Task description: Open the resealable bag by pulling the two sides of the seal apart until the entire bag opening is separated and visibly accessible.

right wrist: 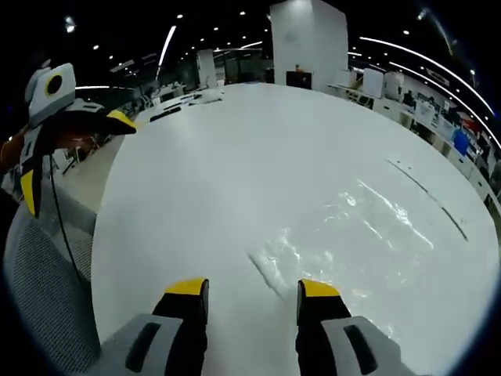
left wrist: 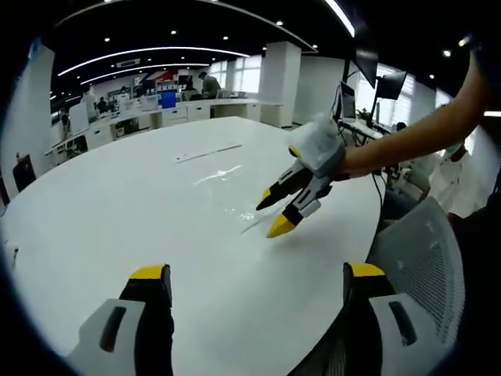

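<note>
The clear resealable bag [right wrist: 344, 235] lies flat on the white bench [right wrist: 235, 157]. The right hand-held gripper [right wrist: 252, 288], jaws apart and empty, is just before its sealed edge. The left hand-held gripper [left wrist: 258, 276] waits wide open, well apart. I judge the approach step; next, pinch one side of the seal.

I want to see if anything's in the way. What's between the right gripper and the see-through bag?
Nothing: in the right gripper view, bare white table runs from the open right gripper to the bag's near edge, just ahead of its fingers.
</note>
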{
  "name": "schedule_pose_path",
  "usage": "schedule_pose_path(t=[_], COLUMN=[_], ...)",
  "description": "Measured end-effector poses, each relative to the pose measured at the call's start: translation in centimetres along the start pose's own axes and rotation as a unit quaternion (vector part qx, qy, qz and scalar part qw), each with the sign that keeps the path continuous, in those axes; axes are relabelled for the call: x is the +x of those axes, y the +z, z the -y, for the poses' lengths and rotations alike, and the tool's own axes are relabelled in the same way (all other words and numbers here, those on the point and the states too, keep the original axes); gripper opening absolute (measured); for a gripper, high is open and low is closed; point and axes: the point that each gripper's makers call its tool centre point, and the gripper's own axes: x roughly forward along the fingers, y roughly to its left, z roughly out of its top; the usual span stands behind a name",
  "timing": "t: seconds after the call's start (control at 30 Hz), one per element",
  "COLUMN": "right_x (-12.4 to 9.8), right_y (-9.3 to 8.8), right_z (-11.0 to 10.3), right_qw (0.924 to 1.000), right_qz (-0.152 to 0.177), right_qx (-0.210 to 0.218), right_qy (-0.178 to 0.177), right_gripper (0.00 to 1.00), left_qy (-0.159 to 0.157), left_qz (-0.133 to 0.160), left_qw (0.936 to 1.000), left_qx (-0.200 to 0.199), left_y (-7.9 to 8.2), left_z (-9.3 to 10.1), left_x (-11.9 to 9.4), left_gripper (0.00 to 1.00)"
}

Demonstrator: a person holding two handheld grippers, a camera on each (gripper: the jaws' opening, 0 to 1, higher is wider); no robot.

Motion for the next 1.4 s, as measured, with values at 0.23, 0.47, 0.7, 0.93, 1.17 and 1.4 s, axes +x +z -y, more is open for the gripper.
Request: schedule_pose_path(t=[0.23, 0.47, 0.7, 0.93, 1.17, 1.4], right_x=[0.4, 0.9, 1.1, 1.3, 1.1, 0.5], right_y=[0.4, 0.2, -0.4, -0.3, -0.4, -0.6], right_z=[0.2, 0.9, 0.2, -0.5, -0.8, -1.1], right_qw=[1.0000, 0.9996, 0.9959, 0.9921, 0.9865, 0.9875], right_qz=[0.004, -0.010, -0.026, -0.023, -0.021, -0.028], right_qx=[-0.005, -0.026, -0.085, -0.120, -0.162, -0.154], right_qy=[0.004, 0.006, 0.015, 0.025, 0.015, 0.015], right_gripper=[0.31, 0.24, 0.19, 0.04, 0.01, 0.01], left_qy=[-0.002, -0.008, -0.004, 0.000, 0.003, 0.013], left_qz=[-0.008, -0.011, -0.011, -0.006, -0.030, -0.042], left_qw=[1.0000, 0.9999, 0.9999, 0.9999, 0.9995, 0.9989], left_qx=[-0.005, -0.006, -0.011, -0.011, 0.007, 0.015], left_y=[-0.4, -0.6, -0.8, -0.7, -1.5, -1.8], left_z=[0.1, 0.2, 0.1, 0.3, 0.5, 0.3], left_x=[-0.1, -0.1, 0.0, 0.1, 0.4, 0.5], left_gripper=[0.88, 0.87, 0.86, 0.86, 0.87, 0.88])
